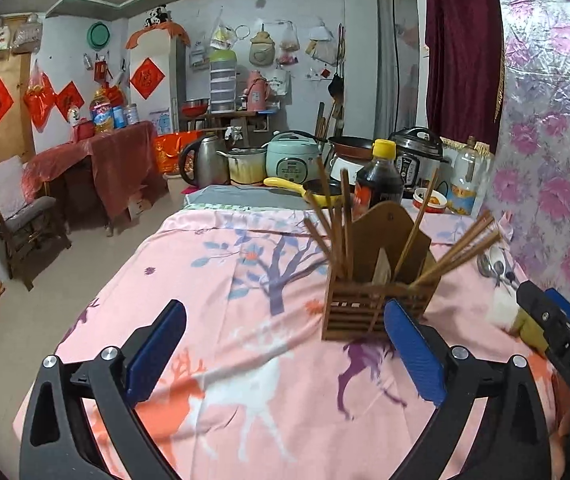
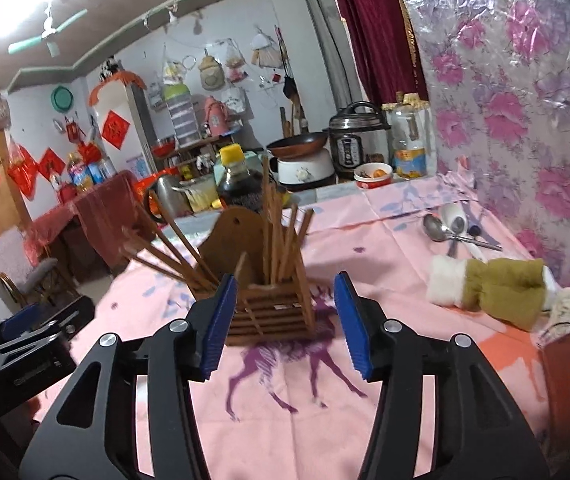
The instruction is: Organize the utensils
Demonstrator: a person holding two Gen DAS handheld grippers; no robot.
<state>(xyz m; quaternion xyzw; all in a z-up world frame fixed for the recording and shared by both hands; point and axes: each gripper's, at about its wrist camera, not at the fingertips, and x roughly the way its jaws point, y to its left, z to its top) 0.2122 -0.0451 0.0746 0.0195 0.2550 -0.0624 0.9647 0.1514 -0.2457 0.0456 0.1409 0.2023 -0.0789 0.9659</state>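
Your right gripper stands wide, its 2 blue pads level with the wooden holder and holding nothing; the left pad looks very close to the holder's side, though you cannot tell whether it touches. Your left gripper is also spread wide and empty, with the holder just ahead of its right pad. The risk from here, as a judgement, is a tip-over: the holder is light, tall and open-slatted, and a nudge from either pad could shove it across the pink tablecloth or topple it. The chopsticks make that worse, because they splay outward at steep angles, several leaning far to one side, so a pad or gripper body rising past them could snag one and flip it out. The cloth is soft and wrinkled, so the base may not sit firm. The holder itself is brown, with a rounded backboard bearing a hanging hole, and it stands upright near the table's middle. The metal spoons lie well apart from it near the floral wall, beside an olive and white cloth bundle, and look not yet sorted.
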